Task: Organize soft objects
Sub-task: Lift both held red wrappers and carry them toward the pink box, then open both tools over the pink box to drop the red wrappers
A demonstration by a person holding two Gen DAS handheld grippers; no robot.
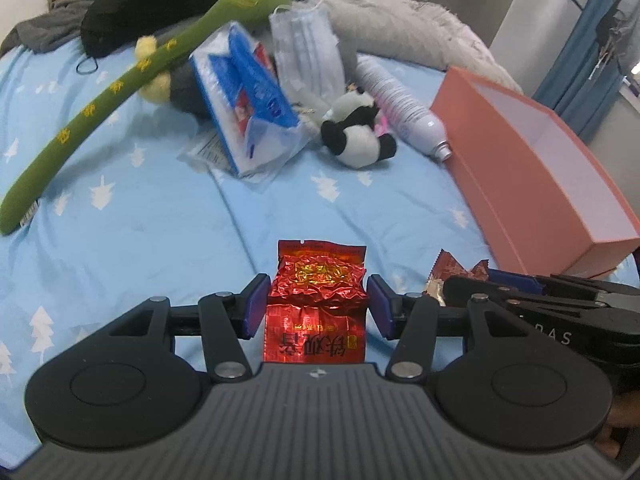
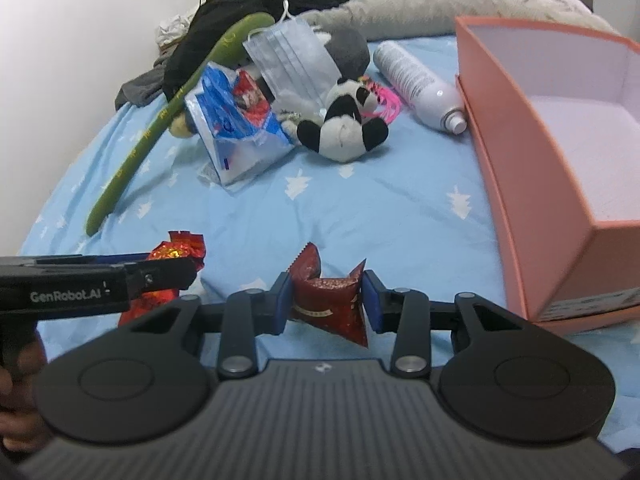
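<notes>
My left gripper is shut on a shiny red foil tea packet, held just above the blue bedsheet. My right gripper is shut on a dark red snack packet; the same packet shows in the left wrist view. The tea packet also shows in the right wrist view, behind the left gripper. Farther off lie a panda plush, a long green plush, a blue tissue pack and a face mask.
An open, empty pink box stands to the right. A white spray bottle lies beside it. Black and grey clothes and a grey blanket pile at the far end of the bed.
</notes>
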